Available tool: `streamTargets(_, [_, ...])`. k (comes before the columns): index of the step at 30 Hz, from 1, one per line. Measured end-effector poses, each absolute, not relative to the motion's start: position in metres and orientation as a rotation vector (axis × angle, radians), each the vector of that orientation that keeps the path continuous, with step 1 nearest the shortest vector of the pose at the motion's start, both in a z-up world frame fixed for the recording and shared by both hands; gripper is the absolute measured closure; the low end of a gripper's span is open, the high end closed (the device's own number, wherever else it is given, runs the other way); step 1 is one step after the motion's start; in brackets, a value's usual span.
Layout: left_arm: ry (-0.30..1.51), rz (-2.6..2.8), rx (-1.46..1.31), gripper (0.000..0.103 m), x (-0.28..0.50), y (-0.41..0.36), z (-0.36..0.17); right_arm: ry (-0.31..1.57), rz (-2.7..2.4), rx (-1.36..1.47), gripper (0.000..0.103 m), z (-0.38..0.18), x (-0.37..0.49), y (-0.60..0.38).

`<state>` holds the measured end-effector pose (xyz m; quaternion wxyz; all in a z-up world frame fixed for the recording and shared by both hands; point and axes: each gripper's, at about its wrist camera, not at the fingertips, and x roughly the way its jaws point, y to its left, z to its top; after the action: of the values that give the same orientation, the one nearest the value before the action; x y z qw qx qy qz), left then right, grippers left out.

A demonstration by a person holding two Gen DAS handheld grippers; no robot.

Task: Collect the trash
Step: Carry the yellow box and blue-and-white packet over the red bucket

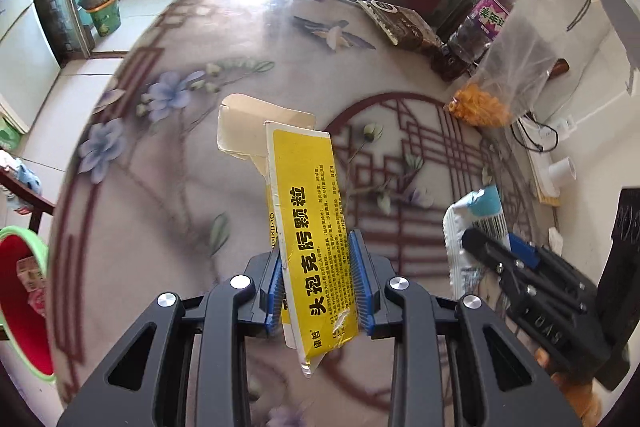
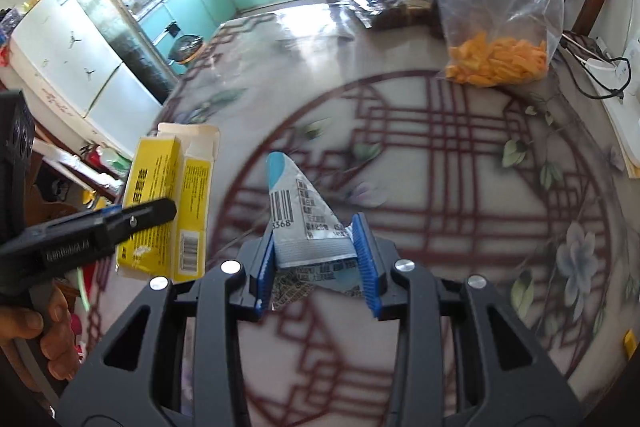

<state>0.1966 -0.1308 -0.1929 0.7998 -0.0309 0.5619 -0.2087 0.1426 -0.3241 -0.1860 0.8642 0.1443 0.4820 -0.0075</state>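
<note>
A flattened yellow medicine box (image 1: pixel 308 227) with black print stands up between the blue pads of my left gripper (image 1: pixel 316 267), which is shut on it above the patterned table (image 1: pixel 168 195). In the right wrist view the same box (image 2: pixel 160 179) hangs at the left under the left gripper (image 2: pixel 156 213), held by a hand. My right gripper (image 2: pixel 316 243) is shut on a crumpled silver and blue wrapper (image 2: pixel 300 215) with a barcode. From the left wrist view that wrapper (image 1: pixel 476 215) and the right gripper (image 1: pixel 496 251) sit at the lower right.
A clear bag of orange snacks (image 2: pixel 496 63) stands at the table's far right, with a purple-labelled bottle (image 1: pixel 484 19) and a brown packet (image 1: pixel 404 23) behind it. A red bin with a green rim (image 1: pixel 20 307) is off the table's left edge. Cables (image 2: pixel 600 67) lie along the right.
</note>
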Motion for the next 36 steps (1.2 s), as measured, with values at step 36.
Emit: streamTargets(36, [1.051,-0.231,-0.161,0.076,0.091,0.100,-0.161,0.977,0.212,0.052,0.068,-0.121,0.084,-0.109])
